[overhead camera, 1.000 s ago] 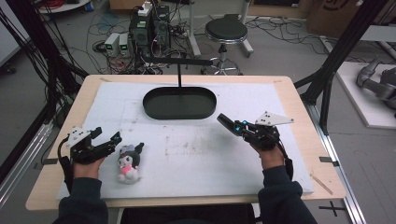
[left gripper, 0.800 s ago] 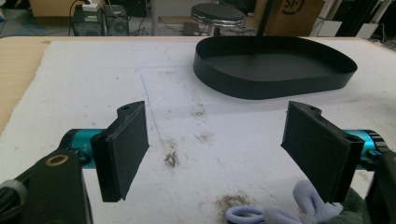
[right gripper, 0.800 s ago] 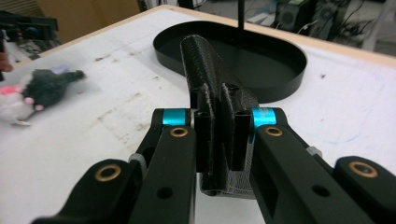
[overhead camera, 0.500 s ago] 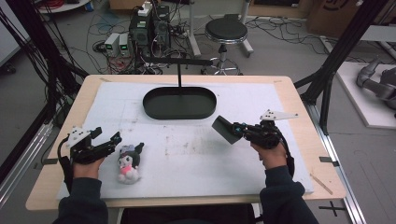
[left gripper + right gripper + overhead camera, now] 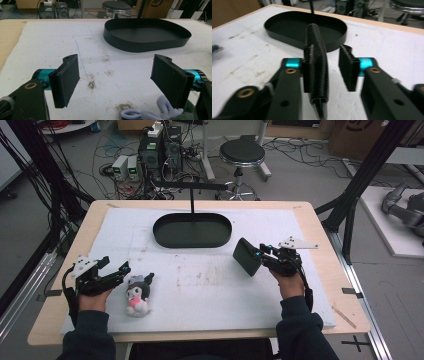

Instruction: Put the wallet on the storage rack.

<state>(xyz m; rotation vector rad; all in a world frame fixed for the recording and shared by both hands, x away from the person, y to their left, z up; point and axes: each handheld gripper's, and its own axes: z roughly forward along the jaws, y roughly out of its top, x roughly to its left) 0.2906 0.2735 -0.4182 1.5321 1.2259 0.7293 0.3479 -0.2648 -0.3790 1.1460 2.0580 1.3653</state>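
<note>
The fingers (image 5: 66, 80) of the left gripper (image 5: 119, 265) stand wide and empty, low over the white-padded worktop (image 5: 210, 285), well to the near left of the black oval metal tray (image 5: 192, 243). A small black-and-white plush doll with a pink body (image 5: 136, 294) lies just beside them.

Near the tray's right end, the right gripper (image 5: 257, 255) has just been opening its fingers around a flat black textured case (image 5: 245, 256), so I judge a release is under way. The right gripper view shows what the high view cannot: the case (image 5: 317, 57) leans on one finger, clear of the other (image 5: 348, 67).
</note>
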